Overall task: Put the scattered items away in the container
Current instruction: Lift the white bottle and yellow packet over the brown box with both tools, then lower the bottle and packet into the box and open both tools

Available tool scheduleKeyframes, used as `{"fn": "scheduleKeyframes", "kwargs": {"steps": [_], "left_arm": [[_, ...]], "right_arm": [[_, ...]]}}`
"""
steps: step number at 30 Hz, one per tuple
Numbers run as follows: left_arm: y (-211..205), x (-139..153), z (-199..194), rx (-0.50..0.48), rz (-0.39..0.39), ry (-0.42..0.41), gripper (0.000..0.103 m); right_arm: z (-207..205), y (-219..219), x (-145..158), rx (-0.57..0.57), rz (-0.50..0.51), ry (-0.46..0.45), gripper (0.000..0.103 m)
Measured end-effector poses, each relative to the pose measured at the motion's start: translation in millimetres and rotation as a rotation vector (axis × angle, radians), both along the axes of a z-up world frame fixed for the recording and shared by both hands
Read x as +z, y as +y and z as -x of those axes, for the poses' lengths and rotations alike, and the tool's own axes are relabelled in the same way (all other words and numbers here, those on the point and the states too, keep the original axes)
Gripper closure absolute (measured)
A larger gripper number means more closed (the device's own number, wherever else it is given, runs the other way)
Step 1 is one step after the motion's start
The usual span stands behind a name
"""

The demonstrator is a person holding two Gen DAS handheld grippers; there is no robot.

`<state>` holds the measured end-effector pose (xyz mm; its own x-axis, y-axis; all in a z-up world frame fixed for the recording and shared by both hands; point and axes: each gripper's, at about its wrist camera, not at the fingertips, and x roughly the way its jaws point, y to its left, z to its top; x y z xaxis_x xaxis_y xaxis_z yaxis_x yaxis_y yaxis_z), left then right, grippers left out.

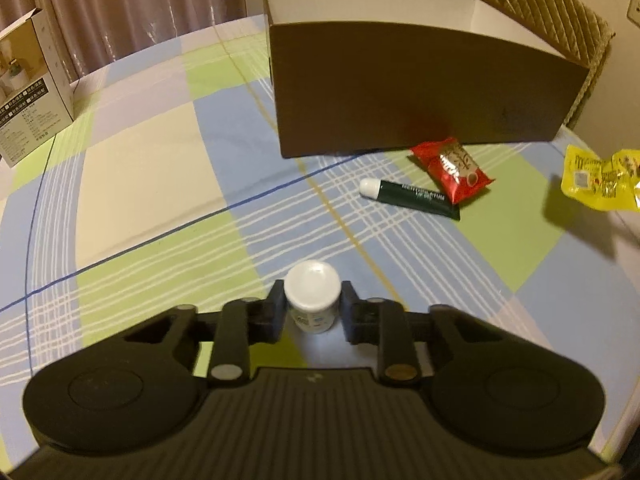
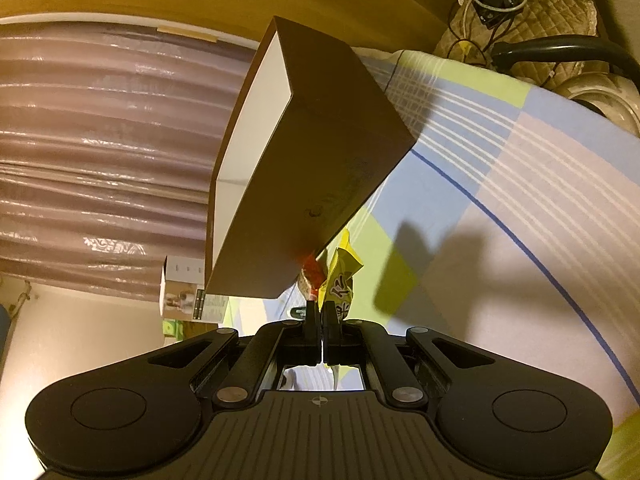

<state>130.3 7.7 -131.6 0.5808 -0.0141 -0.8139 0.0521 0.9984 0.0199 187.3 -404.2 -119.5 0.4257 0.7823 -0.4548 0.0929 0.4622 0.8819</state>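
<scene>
A small white bottle (image 1: 313, 294) with a round cap stands upright on the checked tablecloth, and my left gripper (image 1: 313, 300) is shut on it, a pad against each side. Beyond it stands the open brown box (image 1: 400, 92) with a white inside. A red snack packet (image 1: 452, 168) and a dark green tube (image 1: 416, 198) with a white cap lie just in front of the box. My right gripper (image 2: 322, 312) is shut on a crumpled yellow packet (image 2: 340, 280), which hangs above the table at the right (image 1: 600, 180), near the box's corner (image 2: 320, 168).
A white printed carton (image 1: 32, 88) stands at the table's far left edge. Behind the box is a chair with a quilted cover (image 1: 560, 20) and loose cables (image 2: 492, 0). Curtains hang along the back. The tablecloth (image 1: 160, 200) spreads bare to the left.
</scene>
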Motion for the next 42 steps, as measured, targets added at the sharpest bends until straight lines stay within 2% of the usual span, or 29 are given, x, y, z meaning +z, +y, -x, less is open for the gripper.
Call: {"fn": "scheduleKeyframes", "kwargs": {"steps": [5, 11, 25, 33, 42], "left_arm": [[1.9, 4.8, -2.1, -0.009, 0.004, -0.035, 0.081], [-1.2, 25.8, -4.6, -0.046, 0.009, -0.045, 0.081], [-19.5, 88.1, -22.7, -0.128, 0.014, -0.132, 0.081], [-22.6, 119.5, -50.6, -0.165, 0.013, -0.224, 0.081], [-35.9, 137.0, -103.0, -0.216, -0.007, -0.275, 0.081]], "right_arm": [[-0.1, 1.6, 0.1, 0.004, 0.000, -0.001, 0.100], [-1.6, 2.6, 4.6, 0.002, -0.011, -0.012, 0.100], [-14.2, 3.4, 45.1, -0.007, -0.097, -0.102, 0.100], [-42.8, -9.4, 74.8, -0.058, -0.135, -0.181, 0.100], [-101.1, 4.1, 84.7, -0.084, -0.092, -0.201, 0.100]]}}
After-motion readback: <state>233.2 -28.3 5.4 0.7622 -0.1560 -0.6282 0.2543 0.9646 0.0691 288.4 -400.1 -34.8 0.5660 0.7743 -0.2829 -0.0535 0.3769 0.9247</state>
